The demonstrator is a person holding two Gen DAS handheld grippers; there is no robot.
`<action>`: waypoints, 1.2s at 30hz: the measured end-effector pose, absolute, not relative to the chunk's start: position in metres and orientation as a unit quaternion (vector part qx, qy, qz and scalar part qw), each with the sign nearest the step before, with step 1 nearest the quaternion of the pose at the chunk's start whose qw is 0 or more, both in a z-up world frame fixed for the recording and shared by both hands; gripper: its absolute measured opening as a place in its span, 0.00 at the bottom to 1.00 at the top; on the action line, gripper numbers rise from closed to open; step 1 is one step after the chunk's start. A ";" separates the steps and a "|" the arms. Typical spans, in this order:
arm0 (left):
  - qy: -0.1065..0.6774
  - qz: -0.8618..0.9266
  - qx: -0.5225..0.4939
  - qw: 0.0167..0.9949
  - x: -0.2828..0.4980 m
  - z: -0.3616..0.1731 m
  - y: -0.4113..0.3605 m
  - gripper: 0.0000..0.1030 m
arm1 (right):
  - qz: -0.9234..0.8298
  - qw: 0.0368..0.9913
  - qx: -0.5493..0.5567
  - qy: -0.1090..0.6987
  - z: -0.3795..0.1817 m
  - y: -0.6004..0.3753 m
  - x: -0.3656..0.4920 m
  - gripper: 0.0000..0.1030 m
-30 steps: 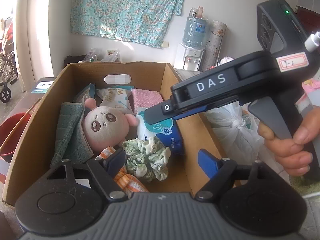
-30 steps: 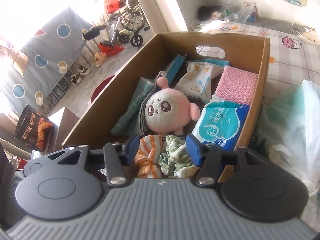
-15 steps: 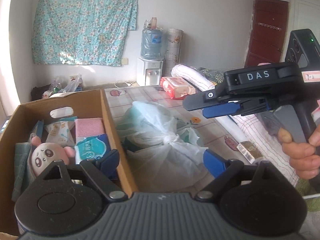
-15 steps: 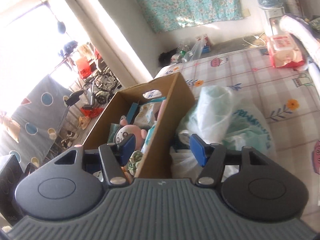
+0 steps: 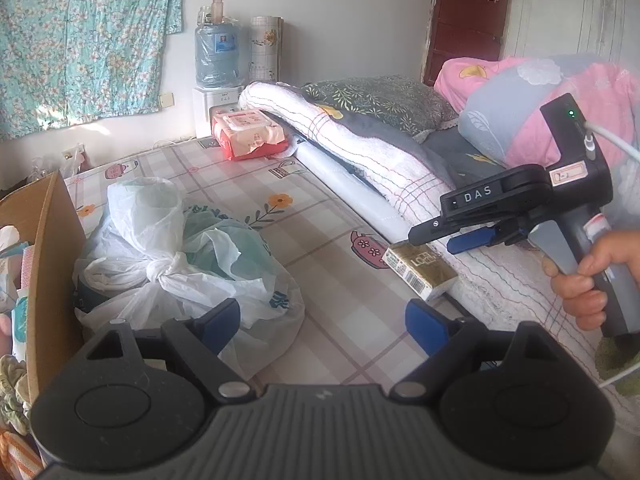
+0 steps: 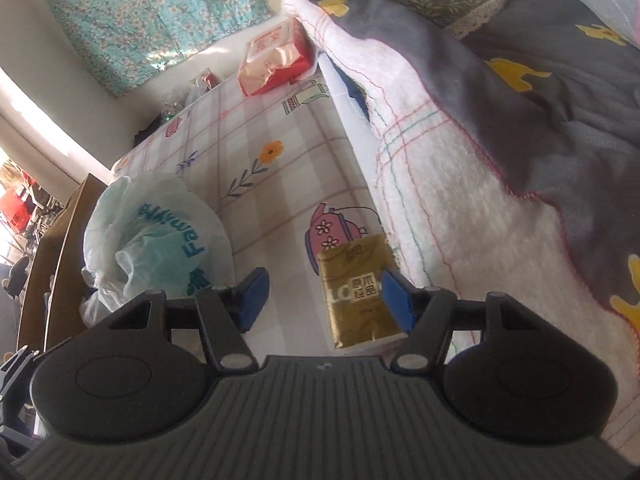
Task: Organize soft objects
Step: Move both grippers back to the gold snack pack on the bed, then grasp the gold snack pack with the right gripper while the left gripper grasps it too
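Through my left wrist camera, my left gripper [image 5: 322, 326] hangs with fingers wide over the checked mat [image 5: 320, 240], the knotted plastic bag [image 5: 180, 256] beside the cardboard box [image 5: 52, 264]. Through my right, my right gripper [image 6: 324, 300] spreads wide around nothing, the gold tissue pack [image 6: 356, 292] lying between its fingers against the folded blanket [image 6: 480, 216].

On your left stands the cardboard box [image 5: 52, 264], with the knotted plastic bag [image 5: 180, 256] just beside it. Right of the bag, the tissue pack [image 6: 358, 290] lies against the folded blanket [image 6: 480, 220]; behind, another wipes pack [image 5: 250, 134].
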State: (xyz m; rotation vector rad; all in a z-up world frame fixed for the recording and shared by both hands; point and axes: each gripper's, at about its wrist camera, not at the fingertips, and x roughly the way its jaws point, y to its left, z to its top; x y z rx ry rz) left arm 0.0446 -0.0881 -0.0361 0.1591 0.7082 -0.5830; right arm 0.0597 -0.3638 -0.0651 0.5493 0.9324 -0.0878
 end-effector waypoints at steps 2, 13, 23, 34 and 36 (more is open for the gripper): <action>0.345 -0.283 0.081 0.891 0.047 -0.040 -0.096 0.88 | -0.053 0.850 0.263 0.453 -0.078 -0.371 0.064 0.60; 0.365 -0.288 0.098 0.880 0.054 -0.057 -0.123 0.88 | -0.027 0.841 0.269 0.468 -0.097 -0.370 0.084 0.66; 0.372 -0.297 0.117 0.872 0.059 -0.069 -0.140 0.88 | 0.059 0.830 0.322 0.452 -0.086 -0.358 0.081 0.66; 0.394 -0.305 0.130 0.857 0.072 -0.088 -0.162 0.77 | 0.049 0.819 0.340 0.460 -0.107 -0.370 0.085 0.54; 0.397 -0.305 0.134 0.855 0.074 -0.092 -0.166 0.76 | 0.062 0.817 0.336 0.465 -0.112 -0.365 0.088 0.48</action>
